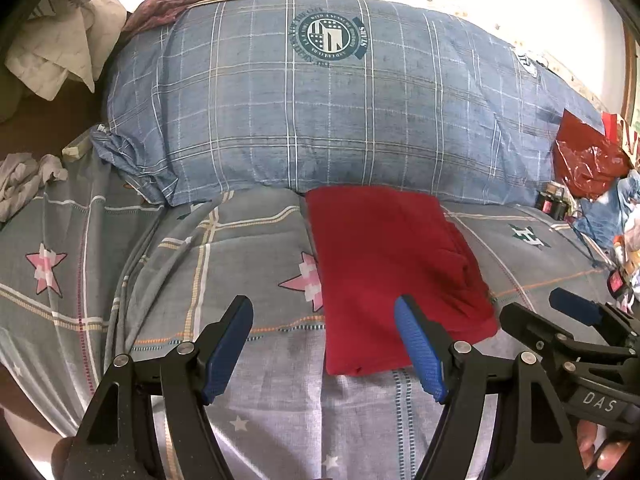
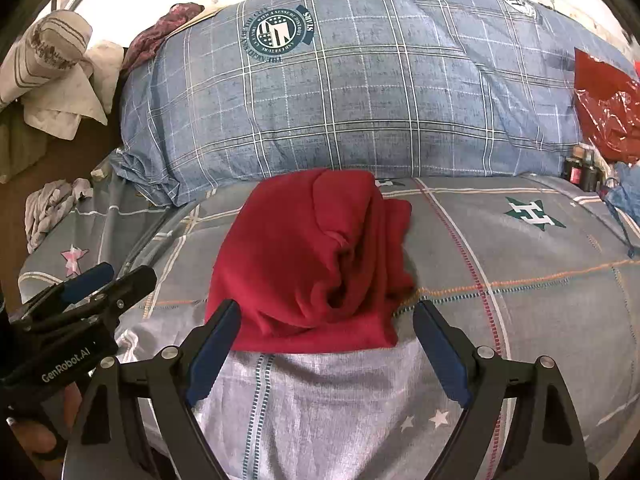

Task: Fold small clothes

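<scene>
A red garment lies folded into a rough rectangle on the grey patterned bed sheet, just in front of a big blue plaid pillow. My left gripper stands open near its front left corner, with nothing between the blue pads. In the right wrist view the same red garment shows a bunched fold on its right side. My right gripper is open just short of its front edge, holding nothing. Each gripper also appears at the edge of the other's view.
The blue plaid pillow fills the back of the bed. A red plastic bag and small items crowd the right edge. White cloths and a crumpled grey cloth lie at the left.
</scene>
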